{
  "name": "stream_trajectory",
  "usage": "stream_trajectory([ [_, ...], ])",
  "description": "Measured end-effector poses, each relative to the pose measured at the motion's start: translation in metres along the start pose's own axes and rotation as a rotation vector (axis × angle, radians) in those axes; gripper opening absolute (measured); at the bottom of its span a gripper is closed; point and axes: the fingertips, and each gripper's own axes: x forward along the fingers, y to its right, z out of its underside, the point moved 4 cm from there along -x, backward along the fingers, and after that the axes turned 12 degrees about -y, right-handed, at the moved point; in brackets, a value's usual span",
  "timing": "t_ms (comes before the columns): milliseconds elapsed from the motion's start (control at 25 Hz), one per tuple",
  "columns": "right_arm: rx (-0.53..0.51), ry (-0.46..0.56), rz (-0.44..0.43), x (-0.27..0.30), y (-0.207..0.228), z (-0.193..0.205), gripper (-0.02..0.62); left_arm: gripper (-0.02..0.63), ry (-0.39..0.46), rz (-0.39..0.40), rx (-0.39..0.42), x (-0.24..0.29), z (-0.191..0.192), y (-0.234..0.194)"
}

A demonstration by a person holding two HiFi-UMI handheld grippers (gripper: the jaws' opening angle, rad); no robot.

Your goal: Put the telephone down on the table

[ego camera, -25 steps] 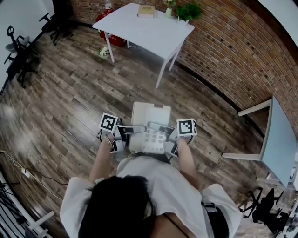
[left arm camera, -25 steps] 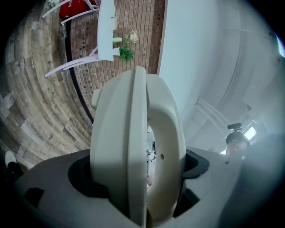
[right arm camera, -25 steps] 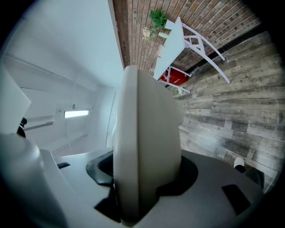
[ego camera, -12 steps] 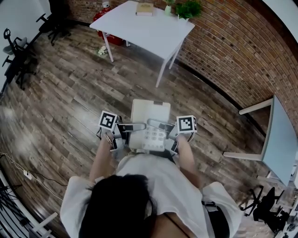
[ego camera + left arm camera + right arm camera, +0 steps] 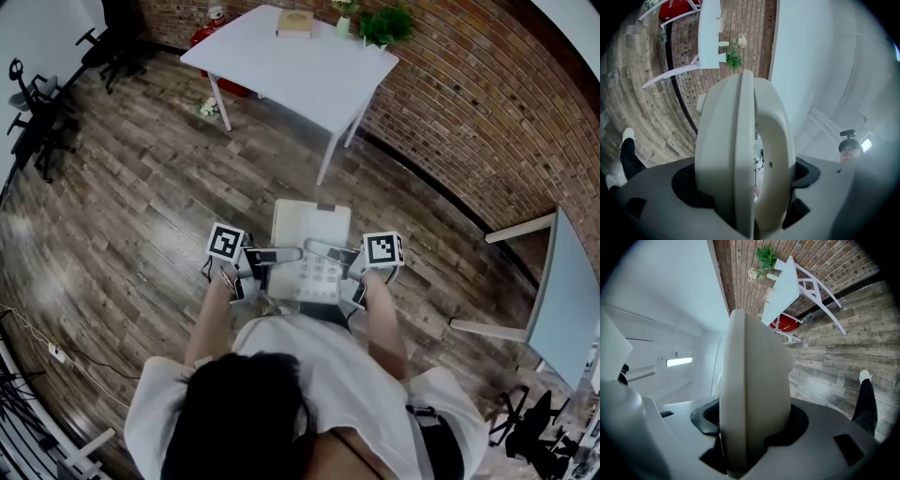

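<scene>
Left gripper and right gripper each clamp a side of the telephone; the white table stands well ahead of it.

The telephone has its near end hidden behind the person's shirt, its keypad markings and the cover of the book on the white table are too small to read, and the picture's right edge cuts off a grey table.

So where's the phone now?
Head view, middle: the telephone is held between the left tongs and right tongs over the wooden floor, short of the white table.
</scene>
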Motion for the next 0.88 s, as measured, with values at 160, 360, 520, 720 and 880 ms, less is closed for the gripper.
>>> stream_trajectory([
  [160, -0.018, 0.014, -0.028, -0.007, 0.002, -0.022, 0.244, 0.453, -0.013, -0.001, -0.006, 0.006, -0.022, -0.002],
  [360, -0.022, -0.003, -0.014, -0.013, 0.013, -0.045, 0.244, 0.453, -0.001, 0.000, -0.020, 0.009, -0.045, -0.009],
  [520, 0.016, -0.007, -0.002, -0.023, 0.019, -0.065, 0.244, 0.453, 0.006, 0.000, -0.021, 0.016, -0.068, -0.015],
  [720, 0.051, -0.023, -0.010, -0.036, 0.026, -0.094, 0.244, 0.453, 0.019, 0.002, -0.038, 0.027, -0.099, -0.021],
  [880, 0.044, -0.043, -0.011, -0.046, 0.035, -0.116, 0.244, 0.453, 0.027, 0.000, -0.051, 0.035, -0.120, -0.027],
])
